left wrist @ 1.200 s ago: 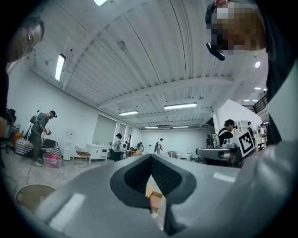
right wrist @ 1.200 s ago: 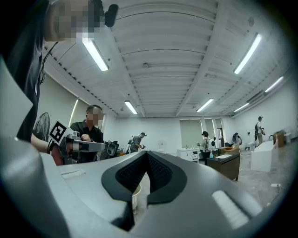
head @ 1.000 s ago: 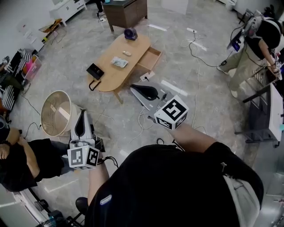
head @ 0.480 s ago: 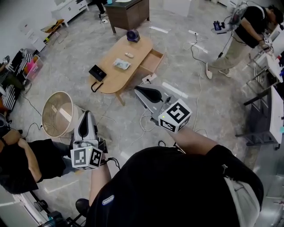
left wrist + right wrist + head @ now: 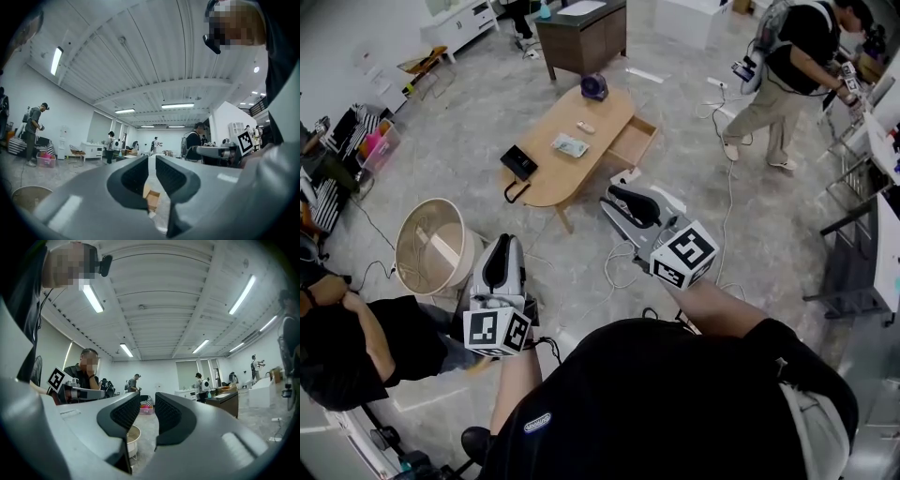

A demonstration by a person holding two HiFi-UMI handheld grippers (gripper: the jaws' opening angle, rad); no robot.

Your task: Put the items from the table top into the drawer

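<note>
The oval wooden table (image 5: 551, 178) stands ahead on the floor, its drawer (image 5: 634, 142) pulled open on the right side. On top lie a black pouch with a strap (image 5: 517, 163), a flat packet (image 5: 571, 145), a small white item (image 5: 585, 127) and a purple round object (image 5: 594, 87). My left gripper (image 5: 506, 242) and right gripper (image 5: 616, 194) are held in the air well short of the table. Both are shut with nothing between the jaws, as the left gripper (image 5: 150, 157) and right gripper (image 5: 147, 397) views show. Part of the table shows through the left jaws' slit.
A round beige basket (image 5: 431, 246) stands on the floor at my left, beside a seated person in black (image 5: 352, 342). Cables (image 5: 614, 267) and a white power strip (image 5: 627, 175) lie between me and the table. Another person (image 5: 787, 56) walks at the back right. A dark cabinet (image 5: 581, 36) stands beyond the table.
Both grippers have drifted a little to the right and down in the head view. The table now sits slightly nearer and further right. The person at the back right has walked leftward.
</note>
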